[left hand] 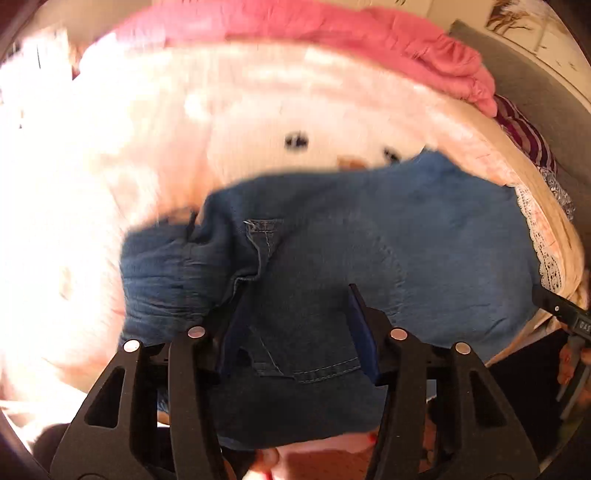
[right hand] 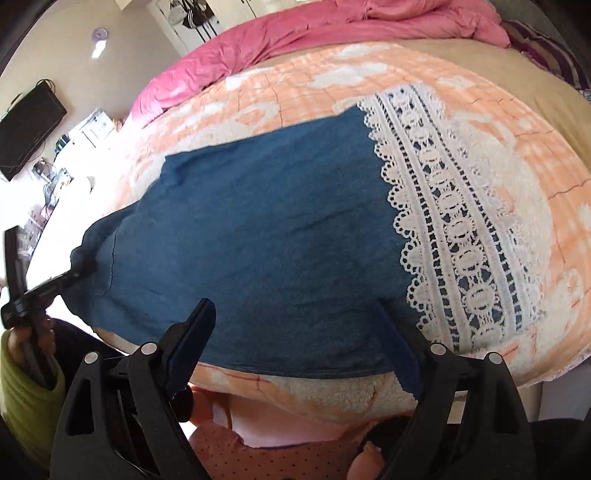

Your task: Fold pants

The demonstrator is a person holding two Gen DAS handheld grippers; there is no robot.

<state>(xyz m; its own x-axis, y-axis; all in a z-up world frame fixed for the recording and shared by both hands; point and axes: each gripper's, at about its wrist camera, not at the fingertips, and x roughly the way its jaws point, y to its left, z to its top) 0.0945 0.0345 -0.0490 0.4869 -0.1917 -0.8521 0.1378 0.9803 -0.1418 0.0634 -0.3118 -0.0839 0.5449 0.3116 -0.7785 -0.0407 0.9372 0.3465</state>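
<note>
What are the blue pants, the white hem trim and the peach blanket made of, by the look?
Pants: looks like soft, light denim, matte; contrast stitching on seams and pocket in the left view. Hem trim: openwork lace, probably cotton, with scalloped edge and eyelet holes. Blanket: plush fleece, fuzzy nap; the underside at the near edge looks like curly sherpa.

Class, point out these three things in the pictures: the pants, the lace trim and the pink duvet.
pants (right hand: 258, 229): right wrist view, middle of the blue cloth.
lace trim (right hand: 454, 229): right wrist view, middle of the white band.
pink duvet (left hand: 332, 26): left wrist view, its top fold.
</note>
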